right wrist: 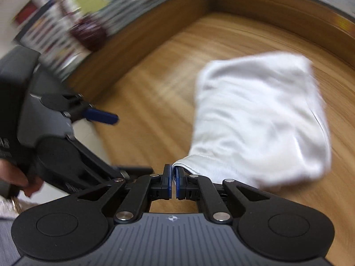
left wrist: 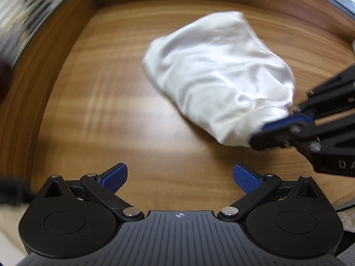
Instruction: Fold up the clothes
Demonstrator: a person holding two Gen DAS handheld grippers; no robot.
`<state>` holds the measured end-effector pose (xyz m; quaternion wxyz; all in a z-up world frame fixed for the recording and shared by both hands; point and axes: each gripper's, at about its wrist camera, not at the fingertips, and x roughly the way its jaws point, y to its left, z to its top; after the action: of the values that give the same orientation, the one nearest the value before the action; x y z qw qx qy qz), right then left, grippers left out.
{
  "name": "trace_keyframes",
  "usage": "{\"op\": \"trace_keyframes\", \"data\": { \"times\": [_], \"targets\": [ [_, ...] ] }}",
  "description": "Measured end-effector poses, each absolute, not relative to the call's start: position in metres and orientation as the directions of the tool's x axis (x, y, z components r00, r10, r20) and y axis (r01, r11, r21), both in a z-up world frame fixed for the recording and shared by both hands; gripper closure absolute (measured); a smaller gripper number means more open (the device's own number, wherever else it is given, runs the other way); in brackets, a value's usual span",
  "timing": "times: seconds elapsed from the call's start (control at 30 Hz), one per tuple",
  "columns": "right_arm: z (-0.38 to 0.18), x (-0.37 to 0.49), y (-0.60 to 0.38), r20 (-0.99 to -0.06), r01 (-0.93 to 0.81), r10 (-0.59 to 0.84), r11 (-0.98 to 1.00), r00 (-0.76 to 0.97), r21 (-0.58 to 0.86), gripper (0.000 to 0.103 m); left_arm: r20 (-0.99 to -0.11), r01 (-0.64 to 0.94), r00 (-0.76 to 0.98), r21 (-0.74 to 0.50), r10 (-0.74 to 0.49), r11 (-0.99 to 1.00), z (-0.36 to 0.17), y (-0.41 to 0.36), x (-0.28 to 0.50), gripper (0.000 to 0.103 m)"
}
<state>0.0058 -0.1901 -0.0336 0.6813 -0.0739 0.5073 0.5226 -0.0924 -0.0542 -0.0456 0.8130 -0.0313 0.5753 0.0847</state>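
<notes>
Closest to my right wrist camera, the right hand-held gripper [right wrist: 173, 178] is clenched on a hem edge of the white garment [right wrist: 261, 119], its blue pads pinching a thin fold of cloth. That garment lies bunched and partly folded on the wooden worktop [right wrist: 155, 102], with the pinched corner raised off the surface. My left hand-held gripper [left wrist: 180, 177] is released, jaws wide apart and holding nothing, hovering over bare wood just beside the cloth.

To do this step well, I judge I should keep the right pinch firm and carry the edge smoothly across, so the layers do not slip. The free gripper could pin or catch the opposite edge to keep the fold square; dragging one-handed risks bunching.

Counted: one white garment, two grippers, one worktop with a raised wooden rim [left wrist: 66, 51].
</notes>
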Motion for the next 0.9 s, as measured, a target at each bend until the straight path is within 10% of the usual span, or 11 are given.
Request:
{"op": "trace_keyframes", "data": {
  "times": [0.5, 0.9],
  "targets": [
    [-0.022, 0.014, -0.182, -0.830, -0.983, 0.548, 0.072, -0.103, 0.169, 0.059, -0.928, -0.482, 0.324, 0.005, 0.183, 0.876, -0.071, -0.110, -0.142, 0.000],
    [-0.066, 0.010, -0.213, -0.907, -0.996, 0.413, -0.059, -0.082, 0.064, 0.048, -0.929, -0.451, 0.346, -0.042, 0.131, 0.892, -0.088, -0.131, -0.153, 0.000]
  ]
}}
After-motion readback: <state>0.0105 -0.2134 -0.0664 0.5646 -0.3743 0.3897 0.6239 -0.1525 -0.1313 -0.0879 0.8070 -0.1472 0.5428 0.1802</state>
